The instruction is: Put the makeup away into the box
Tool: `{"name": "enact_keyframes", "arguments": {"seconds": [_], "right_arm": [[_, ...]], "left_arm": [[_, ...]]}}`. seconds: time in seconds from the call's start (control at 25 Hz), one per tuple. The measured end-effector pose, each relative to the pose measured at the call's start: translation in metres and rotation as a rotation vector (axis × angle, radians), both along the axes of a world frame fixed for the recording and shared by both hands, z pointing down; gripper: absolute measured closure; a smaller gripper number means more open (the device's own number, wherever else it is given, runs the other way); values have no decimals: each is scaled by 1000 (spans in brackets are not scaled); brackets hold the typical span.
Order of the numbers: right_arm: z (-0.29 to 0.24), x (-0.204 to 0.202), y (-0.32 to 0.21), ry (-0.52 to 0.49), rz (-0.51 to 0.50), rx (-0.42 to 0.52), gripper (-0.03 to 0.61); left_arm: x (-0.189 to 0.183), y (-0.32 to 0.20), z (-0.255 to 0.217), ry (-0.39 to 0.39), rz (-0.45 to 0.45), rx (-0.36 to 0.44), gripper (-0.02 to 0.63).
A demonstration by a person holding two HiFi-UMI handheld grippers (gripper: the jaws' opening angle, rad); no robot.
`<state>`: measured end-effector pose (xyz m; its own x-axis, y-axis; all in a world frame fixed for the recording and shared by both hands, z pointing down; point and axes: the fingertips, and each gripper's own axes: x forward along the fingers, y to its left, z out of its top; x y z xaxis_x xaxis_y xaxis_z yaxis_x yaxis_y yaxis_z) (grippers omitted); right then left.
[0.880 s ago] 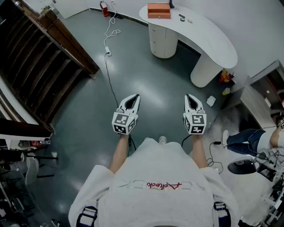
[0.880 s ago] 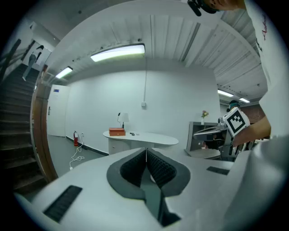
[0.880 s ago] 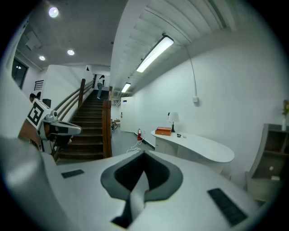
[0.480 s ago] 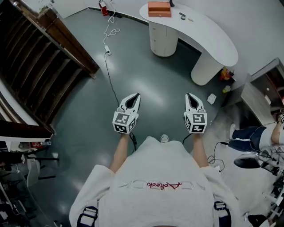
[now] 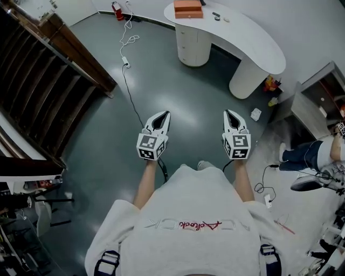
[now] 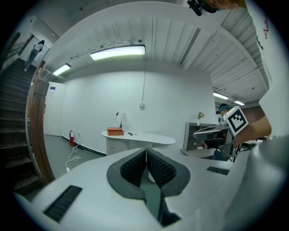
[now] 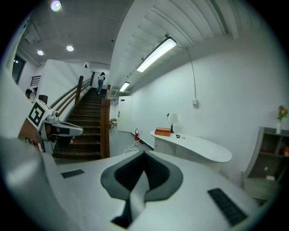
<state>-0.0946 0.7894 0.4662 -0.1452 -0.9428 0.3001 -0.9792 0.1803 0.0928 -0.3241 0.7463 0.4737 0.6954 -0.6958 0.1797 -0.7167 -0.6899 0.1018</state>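
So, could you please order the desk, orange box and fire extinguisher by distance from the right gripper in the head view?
1. Desk, ahead of the right gripper.
2. Orange box, on the desk's far end.
3. Fire extinguisher, far left, by the wall.

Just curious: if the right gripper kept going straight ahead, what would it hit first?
Nothing close; the way looks free until the white desk, or the floor before it. Depth is unclear.
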Motion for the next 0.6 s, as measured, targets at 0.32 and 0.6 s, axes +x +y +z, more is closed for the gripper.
{"name": "enact_keyframes", "arguments": {"seconds": [0.32,0.6], "right_arm": [[11,-6,3,7,10,6,558],[7,-5,-18,4,13,33,558]], "left_arm": [[5,-1,10,-9,42,-10,598],[9,-17,15,-22,56,-13,598]]}}
